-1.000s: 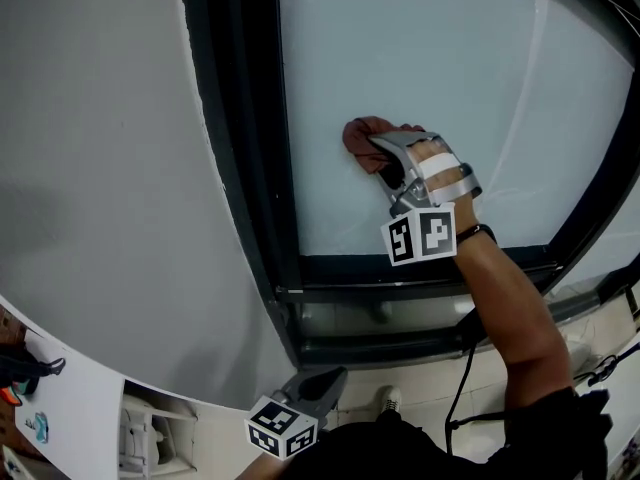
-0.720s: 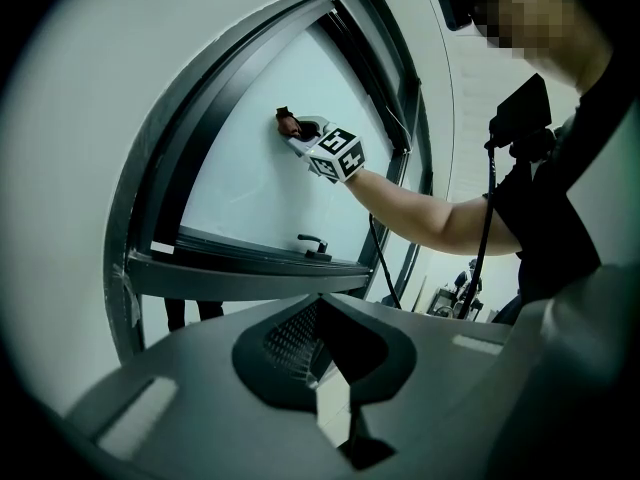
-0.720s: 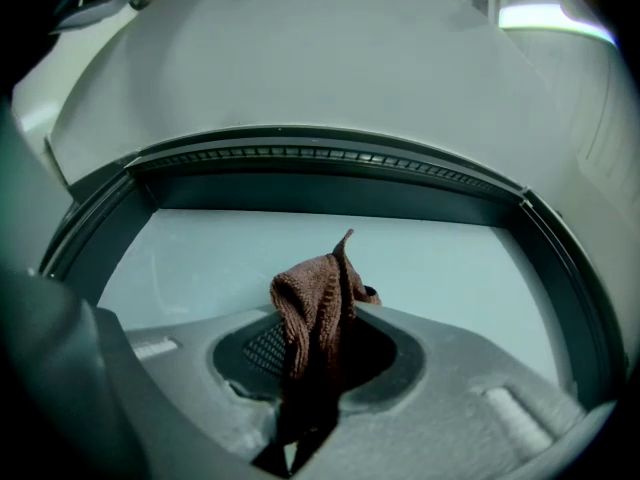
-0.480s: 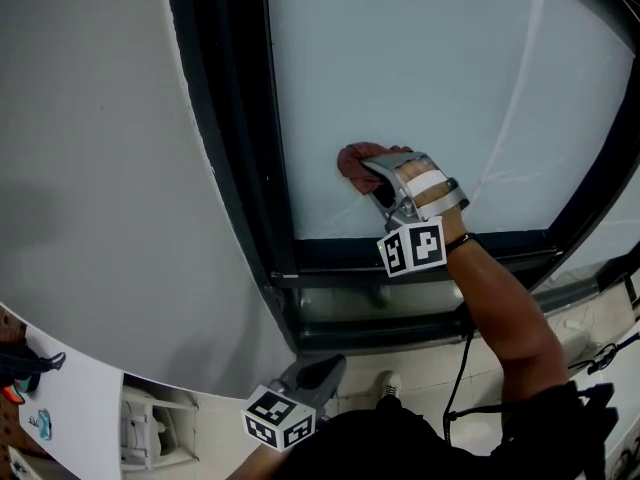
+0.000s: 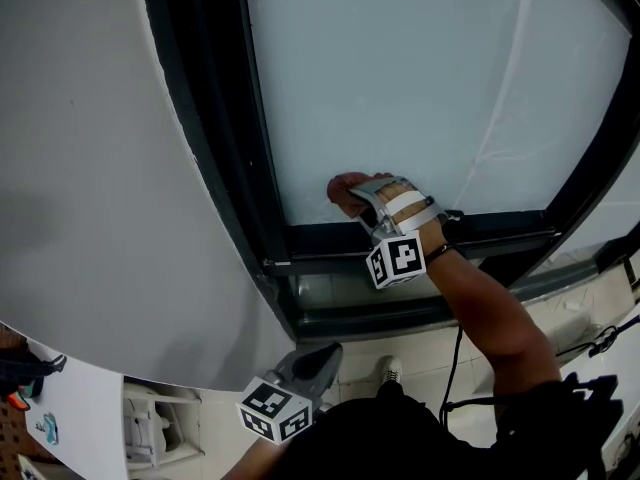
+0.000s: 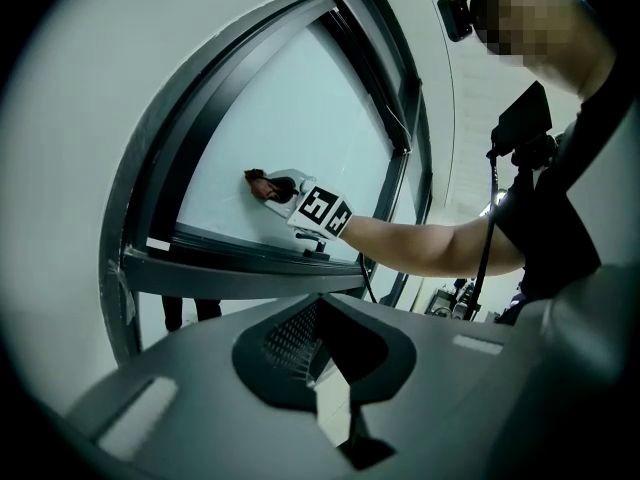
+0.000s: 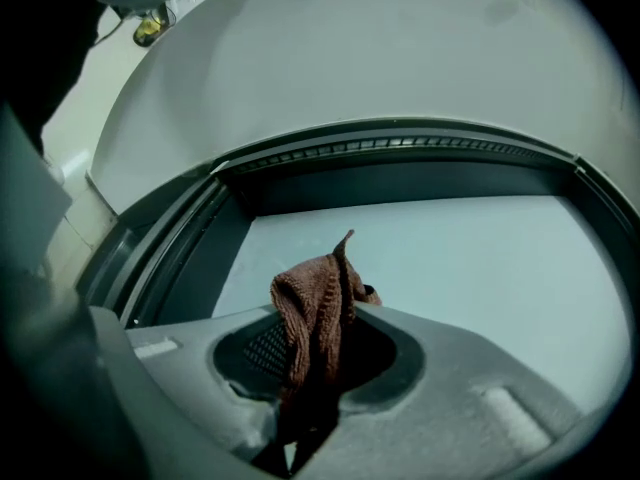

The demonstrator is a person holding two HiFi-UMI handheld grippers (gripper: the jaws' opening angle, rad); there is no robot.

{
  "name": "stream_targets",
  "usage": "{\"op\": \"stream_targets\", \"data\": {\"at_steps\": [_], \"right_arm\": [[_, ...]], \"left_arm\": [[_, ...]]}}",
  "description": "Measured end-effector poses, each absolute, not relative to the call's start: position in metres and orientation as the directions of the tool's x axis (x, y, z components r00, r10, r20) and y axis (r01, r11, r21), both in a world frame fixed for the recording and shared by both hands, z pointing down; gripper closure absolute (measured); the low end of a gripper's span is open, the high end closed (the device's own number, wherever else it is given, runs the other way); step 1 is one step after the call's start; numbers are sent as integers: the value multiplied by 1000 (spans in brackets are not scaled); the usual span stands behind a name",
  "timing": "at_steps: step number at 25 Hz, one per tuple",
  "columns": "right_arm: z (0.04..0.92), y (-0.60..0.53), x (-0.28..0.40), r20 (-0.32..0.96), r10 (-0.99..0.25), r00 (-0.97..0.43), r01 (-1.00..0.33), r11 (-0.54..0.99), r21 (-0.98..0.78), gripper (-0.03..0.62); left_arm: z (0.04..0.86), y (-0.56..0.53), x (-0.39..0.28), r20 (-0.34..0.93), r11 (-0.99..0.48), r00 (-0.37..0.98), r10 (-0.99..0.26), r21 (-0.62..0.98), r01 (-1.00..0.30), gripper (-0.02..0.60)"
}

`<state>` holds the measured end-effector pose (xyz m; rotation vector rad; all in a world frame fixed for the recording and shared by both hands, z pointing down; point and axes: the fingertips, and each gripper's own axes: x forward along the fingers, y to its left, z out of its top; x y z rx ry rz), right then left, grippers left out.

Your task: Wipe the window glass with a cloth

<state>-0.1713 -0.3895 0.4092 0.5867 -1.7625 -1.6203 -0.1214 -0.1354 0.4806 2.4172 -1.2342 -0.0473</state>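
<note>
The window glass (image 5: 400, 88) is a pale frosted pane in a dark frame (image 5: 215, 148). My right gripper (image 5: 362, 200) is shut on a brown knitted cloth (image 5: 343, 189) and presses it to the glass at the pane's lower left corner, just above the bottom rail. In the right gripper view the cloth (image 7: 315, 313) stands bunched between the jaws of the right gripper (image 7: 318, 340). My left gripper (image 5: 322, 356) hangs low, well below the window, shut and holding nothing. The left gripper view looks past the left gripper (image 6: 322, 318) to the cloth (image 6: 266, 185) on the glass.
A white wall (image 5: 90, 168) runs left of the frame. The dark bottom rail and sill (image 5: 420, 236) lie just under the cloth. A black cable (image 5: 450, 378) hangs below the right arm. White equipment (image 5: 150, 433) sits on the tiled floor at the lower left.
My right gripper has slid the cloth down the glass and slightly left, from mid-pane to just above the bottom rail. The left gripper has barely moved.
</note>
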Motion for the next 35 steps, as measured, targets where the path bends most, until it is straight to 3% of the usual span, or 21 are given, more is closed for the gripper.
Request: {"op": "stream_targets", "data": {"at_steps": [26,32,35], "right_arm": [[523,-393,-181,428,-651,-627,284,320,904,519],[508,-382,-175,418,-661,-623,265,324,908,522],[474,-375,-169,341,-672,-657,193,287,938,522]], "left_arm": [[476,-138,-129,172,-505,598,-783,386,-772,565],[473,-139,-117,163,-533,622,-766,379,-756,565],[476,-140,-114,164,-549,634,-755,370,-750,565]]}}
